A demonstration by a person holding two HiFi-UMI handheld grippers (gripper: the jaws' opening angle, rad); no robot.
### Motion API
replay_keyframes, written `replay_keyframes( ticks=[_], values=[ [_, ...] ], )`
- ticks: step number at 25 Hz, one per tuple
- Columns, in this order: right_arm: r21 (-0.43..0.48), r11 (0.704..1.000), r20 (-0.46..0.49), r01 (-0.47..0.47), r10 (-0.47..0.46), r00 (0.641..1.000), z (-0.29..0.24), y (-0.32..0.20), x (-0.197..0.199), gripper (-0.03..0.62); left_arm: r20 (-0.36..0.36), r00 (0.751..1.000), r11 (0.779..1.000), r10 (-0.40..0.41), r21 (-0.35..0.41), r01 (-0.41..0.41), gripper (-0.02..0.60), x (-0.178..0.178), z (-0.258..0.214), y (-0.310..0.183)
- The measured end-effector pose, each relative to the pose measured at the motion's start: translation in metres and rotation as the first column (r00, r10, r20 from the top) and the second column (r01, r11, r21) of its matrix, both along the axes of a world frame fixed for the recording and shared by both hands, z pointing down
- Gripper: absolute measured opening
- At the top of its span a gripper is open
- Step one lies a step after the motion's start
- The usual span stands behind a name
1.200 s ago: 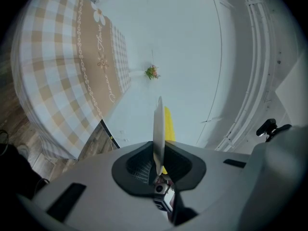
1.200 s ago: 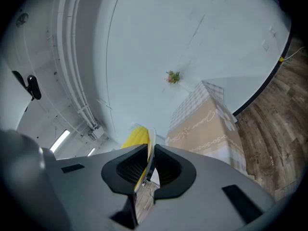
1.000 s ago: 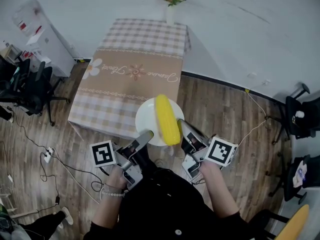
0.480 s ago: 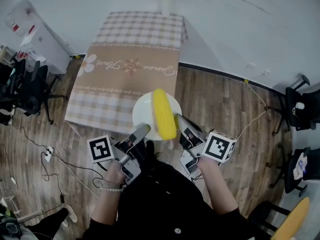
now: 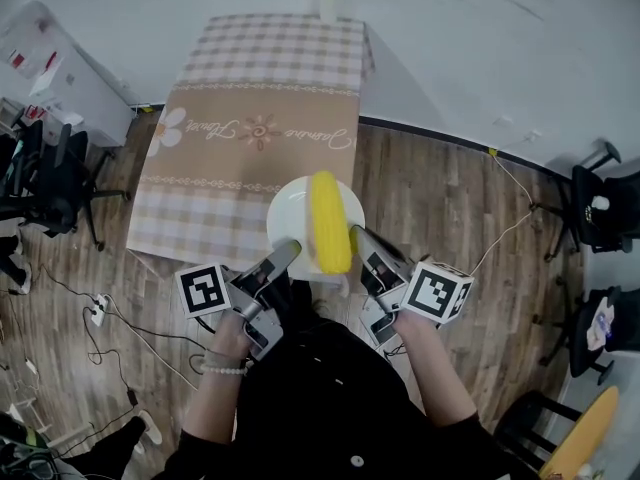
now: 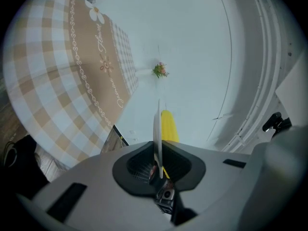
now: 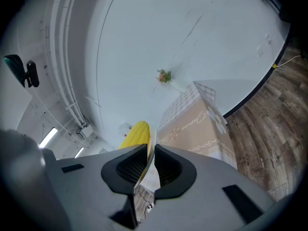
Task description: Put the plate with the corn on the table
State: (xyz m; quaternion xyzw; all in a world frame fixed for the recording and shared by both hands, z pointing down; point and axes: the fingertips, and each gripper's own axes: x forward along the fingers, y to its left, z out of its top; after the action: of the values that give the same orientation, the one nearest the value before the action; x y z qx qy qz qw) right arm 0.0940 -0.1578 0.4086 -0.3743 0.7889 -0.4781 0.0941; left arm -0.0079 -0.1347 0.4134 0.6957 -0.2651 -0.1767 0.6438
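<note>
Plate (image 5: pixel 289 211) with corn (image 5: pixel 328 220) pinched by fingers of left gripper (image 5: pixel 284 255) and right gripper (image 5: pixel 361 238); tablecloth (image 5: pixel 250 88) script possibly "Flower".

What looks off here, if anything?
Nothing spilled or damaged. The corn lies on the plate, off-centre toward the right claw. That and the left claw each pinch the plate's near rim.

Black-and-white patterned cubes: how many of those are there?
2. One cube rides on the left gripper, at the plate's near-left edge; the other cube rides on the right gripper, at its near-right edge. None seems hidden.
</note>
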Motion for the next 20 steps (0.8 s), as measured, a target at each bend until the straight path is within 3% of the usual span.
replay_keyframes(
  ticks=[9,14,20],
  values=[
    [-0.042,0.999,-0.059,-0.034,0.032,0.998,0.024,-0.023,-0.005,0.077,0.082,0.996,0.999,0.047,-0.009,-0.046,0.041,-0.008,0.022,-0.038],
    [-0.067,0.997,-0.106,-0.036,0.029,0.994,0.042,-0.035,-0.008,0.077,0.164,0.981,0.995,0.103,-0.026,-0.100,0.038,-0.011,0.047,-0.055],
    [-0.093,0.995,-0.137,-0.043,0.030,0.990,0.063,-0.054,-0.012,0.077,0.171,0.978,0.992,0.116,-0.072,-0.105,0.035,-0.013,0.067,-0.075]
  ],
)
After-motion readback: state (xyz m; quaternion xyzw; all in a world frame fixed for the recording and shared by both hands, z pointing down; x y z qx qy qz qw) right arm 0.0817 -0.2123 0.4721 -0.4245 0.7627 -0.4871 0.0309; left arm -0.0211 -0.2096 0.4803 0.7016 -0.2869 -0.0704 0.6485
